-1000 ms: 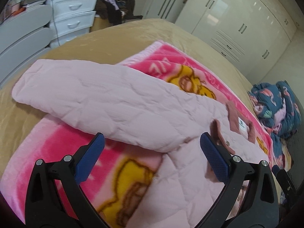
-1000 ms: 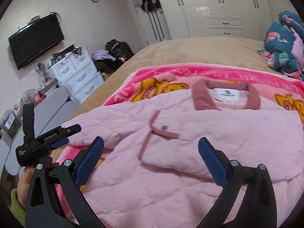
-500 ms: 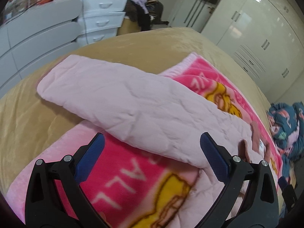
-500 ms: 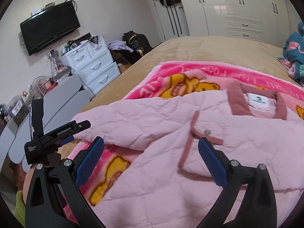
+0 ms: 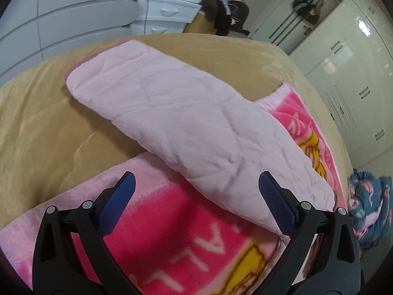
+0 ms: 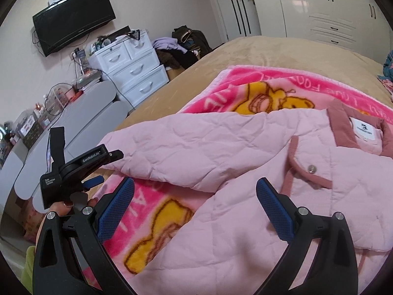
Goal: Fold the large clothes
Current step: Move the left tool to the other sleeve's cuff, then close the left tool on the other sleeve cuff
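- A pale pink quilted jacket [image 6: 245, 162] is laid front-up on a pink cartoon fleece blanket [image 6: 248, 98], which is spread over a tan bedspread [image 5: 44, 123].
- The jacket's left-hand sleeve [image 5: 191, 127] is stretched out sideways from the body, across the blanket's edge, so that its cuff end [image 5: 81, 78] rests on the tan bedspread.
- In the left wrist view, the sleeve's long axis is seen to run from upper left, at the cuff, to lower right, at the shoulder; it points away from the jacket body, toward the white drawer unit [image 6: 132, 68].
- The left gripper [image 5: 196, 201] is held released, jaws wide apart and nothing between them, just short of the sleeve's near edge; the sleeve lies ahead of it and slants across its line.
- The right gripper [image 6: 195, 202] is likewise spread and empty, held above the jacket's lower front, with the snap placket [image 6: 312, 169] ahead and to its right.
- The left gripper is judged the nearer to the sleeve; the cuff lies farther out to its left.
- The collar [image 6: 341, 130], with its white label, points away from the person, so the jacket's own long axis runs from near to far.
- The coming move is judged to be a grasp on the sleeve, so that it may be folded in across the body.
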`<state>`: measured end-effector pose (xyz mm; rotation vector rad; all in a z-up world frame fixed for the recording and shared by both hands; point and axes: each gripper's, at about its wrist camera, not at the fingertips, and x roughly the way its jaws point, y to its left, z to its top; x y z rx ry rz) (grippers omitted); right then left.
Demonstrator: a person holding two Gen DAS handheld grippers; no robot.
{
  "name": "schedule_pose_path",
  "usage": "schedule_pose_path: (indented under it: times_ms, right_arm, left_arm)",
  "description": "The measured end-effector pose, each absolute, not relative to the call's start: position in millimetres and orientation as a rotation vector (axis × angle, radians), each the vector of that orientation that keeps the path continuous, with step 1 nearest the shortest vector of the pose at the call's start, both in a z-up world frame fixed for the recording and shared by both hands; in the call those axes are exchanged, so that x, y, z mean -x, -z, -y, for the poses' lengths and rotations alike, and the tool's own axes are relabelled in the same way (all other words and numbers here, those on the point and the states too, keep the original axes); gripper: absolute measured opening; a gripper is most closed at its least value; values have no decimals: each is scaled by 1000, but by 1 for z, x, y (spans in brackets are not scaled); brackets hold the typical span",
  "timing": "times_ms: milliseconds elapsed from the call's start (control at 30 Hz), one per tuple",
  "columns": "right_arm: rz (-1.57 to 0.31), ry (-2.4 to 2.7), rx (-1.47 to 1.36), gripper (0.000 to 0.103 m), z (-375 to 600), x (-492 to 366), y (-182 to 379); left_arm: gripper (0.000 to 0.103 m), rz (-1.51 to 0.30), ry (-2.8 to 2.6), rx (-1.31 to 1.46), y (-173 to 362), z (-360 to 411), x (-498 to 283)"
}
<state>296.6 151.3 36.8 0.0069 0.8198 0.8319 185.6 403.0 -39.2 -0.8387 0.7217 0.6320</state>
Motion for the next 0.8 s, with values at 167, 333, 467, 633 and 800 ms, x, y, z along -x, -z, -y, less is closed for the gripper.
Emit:
schedule_pose_path:
  times_ms: [167,333,467,633,800]
  right_arm:
    - [-844,-843,-9,99,-152,-299,-28]
    - [-862,-833,-2,99,-139,-300,-22]
    - [-867,-810,0,99,-115,-300,-21]
    - [-874,-761,-17,99,-73,-303,-20]
    - [-882,-700,-65,99,-35,-309,-15]
  left_arm:
    - [94,-696,-651,906,54,-417,-187]
    - [94,-638,-654,966,60,-432,-189]
    - [94,-582,-643,1062,72,-449,-185]
    - [94,-502,-634,1130,75,-469,-179]
    - [35,-429,-655,1165,71,-478,-167]
